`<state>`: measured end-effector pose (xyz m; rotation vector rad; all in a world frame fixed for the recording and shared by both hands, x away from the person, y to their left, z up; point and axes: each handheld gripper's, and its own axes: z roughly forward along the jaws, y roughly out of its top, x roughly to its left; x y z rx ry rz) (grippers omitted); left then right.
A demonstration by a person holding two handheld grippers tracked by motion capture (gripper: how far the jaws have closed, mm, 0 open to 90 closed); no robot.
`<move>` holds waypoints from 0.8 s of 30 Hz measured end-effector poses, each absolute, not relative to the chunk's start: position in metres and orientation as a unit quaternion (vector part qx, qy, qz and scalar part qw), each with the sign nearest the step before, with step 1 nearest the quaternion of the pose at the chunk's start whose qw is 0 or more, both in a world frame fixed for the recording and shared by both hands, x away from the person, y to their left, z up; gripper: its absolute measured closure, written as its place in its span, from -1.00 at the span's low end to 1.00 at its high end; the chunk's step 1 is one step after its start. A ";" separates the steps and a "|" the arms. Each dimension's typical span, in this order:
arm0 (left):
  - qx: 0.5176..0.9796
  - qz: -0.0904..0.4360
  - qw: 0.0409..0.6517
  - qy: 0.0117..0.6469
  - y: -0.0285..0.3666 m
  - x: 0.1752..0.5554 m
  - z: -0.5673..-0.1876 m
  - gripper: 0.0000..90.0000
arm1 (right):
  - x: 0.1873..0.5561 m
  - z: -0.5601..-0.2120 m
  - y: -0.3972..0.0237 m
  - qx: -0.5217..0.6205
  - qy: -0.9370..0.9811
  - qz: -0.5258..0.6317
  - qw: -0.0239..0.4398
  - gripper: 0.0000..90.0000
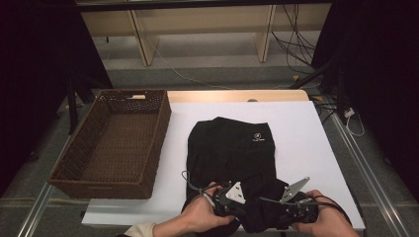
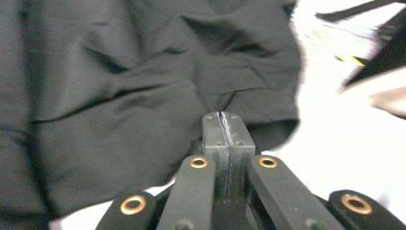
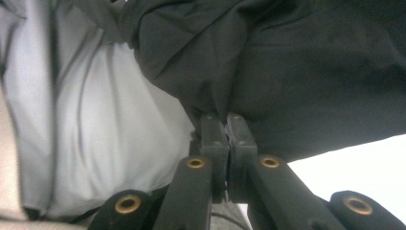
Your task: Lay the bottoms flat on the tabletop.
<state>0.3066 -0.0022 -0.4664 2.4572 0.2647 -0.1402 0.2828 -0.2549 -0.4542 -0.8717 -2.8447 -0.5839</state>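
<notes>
Both grippers clamped on the near edge of a black garment.

Far left, an empty wicker basket [image 1: 111, 143] sits on the white tabletop [image 1: 306, 133]; beside it lies the black garment [image 1: 230, 148], small white logo up. At the near edge, the left gripper [image 1: 232, 197] has its jaws pressed together with the garment's hem right at their tips, and the right gripper [image 1: 291, 200] pinches a fold of the cloth tight, jaws closed.
</notes>
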 end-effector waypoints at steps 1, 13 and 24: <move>0.936 -0.062 0.333 0.099 -0.001 0.306 -0.464 0.98 | 0.282 -0.454 -0.256 -0.288 -0.936 -0.193 0.061 0.98; 0.912 -0.005 0.373 0.168 0.015 0.330 -0.452 0.35 | 0.288 -0.441 -0.272 -0.365 -0.899 -0.237 0.044 0.63; 0.933 0.006 0.344 0.106 -0.011 0.315 -0.479 0.29 | 0.290 -0.456 -0.257 -0.356 -0.904 -0.230 0.063 0.46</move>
